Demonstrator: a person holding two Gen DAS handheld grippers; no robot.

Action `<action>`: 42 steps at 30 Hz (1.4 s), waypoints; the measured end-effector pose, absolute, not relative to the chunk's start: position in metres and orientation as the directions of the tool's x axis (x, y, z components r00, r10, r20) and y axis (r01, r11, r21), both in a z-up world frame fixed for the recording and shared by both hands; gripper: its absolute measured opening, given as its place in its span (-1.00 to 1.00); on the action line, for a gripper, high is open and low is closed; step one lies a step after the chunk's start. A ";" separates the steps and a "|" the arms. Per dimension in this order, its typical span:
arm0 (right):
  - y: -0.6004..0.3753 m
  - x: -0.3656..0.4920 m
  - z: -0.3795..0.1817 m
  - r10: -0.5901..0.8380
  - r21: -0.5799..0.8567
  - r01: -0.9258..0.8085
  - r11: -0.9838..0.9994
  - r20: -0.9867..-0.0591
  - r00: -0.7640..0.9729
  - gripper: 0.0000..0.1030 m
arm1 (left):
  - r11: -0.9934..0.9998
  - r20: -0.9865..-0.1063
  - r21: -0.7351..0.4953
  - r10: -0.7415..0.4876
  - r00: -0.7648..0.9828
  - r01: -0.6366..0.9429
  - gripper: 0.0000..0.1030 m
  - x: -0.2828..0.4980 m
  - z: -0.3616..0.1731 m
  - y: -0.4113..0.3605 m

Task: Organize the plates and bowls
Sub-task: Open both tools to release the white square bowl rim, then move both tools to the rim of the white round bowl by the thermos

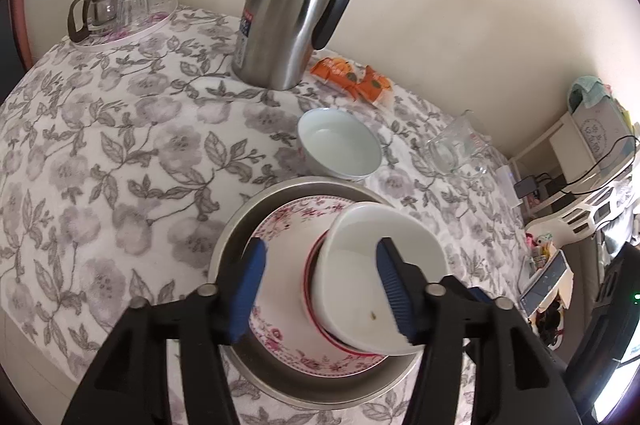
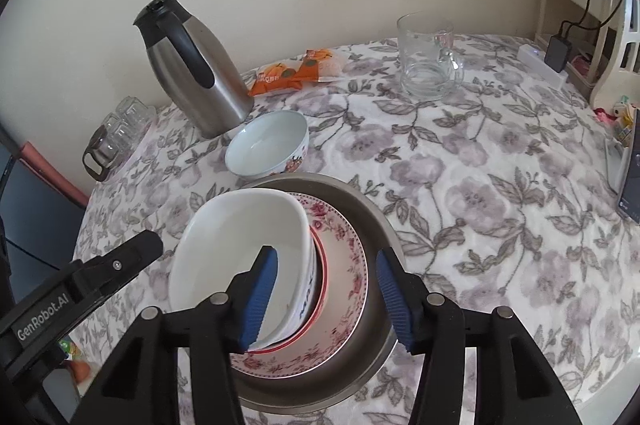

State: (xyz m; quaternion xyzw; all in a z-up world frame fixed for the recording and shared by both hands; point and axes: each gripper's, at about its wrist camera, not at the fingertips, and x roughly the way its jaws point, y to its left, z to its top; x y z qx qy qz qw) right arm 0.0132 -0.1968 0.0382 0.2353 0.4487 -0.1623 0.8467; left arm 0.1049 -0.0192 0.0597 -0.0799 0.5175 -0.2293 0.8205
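Observation:
A round metal pan [image 1: 236, 225] [image 2: 368, 205] holds a pink floral plate [image 1: 288, 221] [image 2: 348, 245], a red-rimmed dish [image 1: 309, 265] [image 2: 323, 265] and, on top, a white bowl [image 1: 352, 265] [image 2: 232, 237] that sits tilted. My left gripper [image 1: 324, 289] is open astride the bowl's near wall, one blue pad inside and one outside, neither pressing. My right gripper [image 2: 328, 295] is open astride the opposite wall in the same way. A second white bowl [image 1: 340, 141] [image 2: 268, 145] stands on the cloth just beyond the pan.
A steel thermos jug [image 1: 288, 13] [image 2: 192, 65] stands behind the bowls, with orange snack packets [image 1: 352, 77] [image 2: 296, 71] beside it. A glass mug [image 1: 456, 149] [image 2: 428, 65] is at the far right. A tray of glasses with a small teapot [image 1: 120, 5] [image 2: 116, 133] sits far left.

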 end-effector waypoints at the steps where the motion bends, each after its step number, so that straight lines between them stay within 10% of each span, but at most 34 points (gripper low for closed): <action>1: -0.197 0.013 0.038 -0.066 0.251 0.486 0.837 -0.836 0.544 0.19 | 0.886 -0.816 -0.362 -0.451 0.361 0.290 0.18 0.105 0.059 -0.019; 7: -0.198 0.014 0.037 -0.075 0.243 0.486 0.840 -0.834 0.546 0.55 | 0.902 -0.820 -0.345 -0.424 0.385 0.259 0.61 0.109 0.057 -0.012; 15: -0.198 0.016 0.036 -0.087 0.230 0.487 0.842 -0.834 0.544 0.88 | 0.928 -0.839 -0.292 -0.364 0.405 0.230 0.64 0.113 0.050 -0.009; 42: -0.240 0.026 0.022 -0.107 0.282 0.539 0.793 -0.807 0.580 1.00 | 0.938 -0.807 -0.296 -0.346 0.479 0.179 0.92 0.158 0.035 -0.001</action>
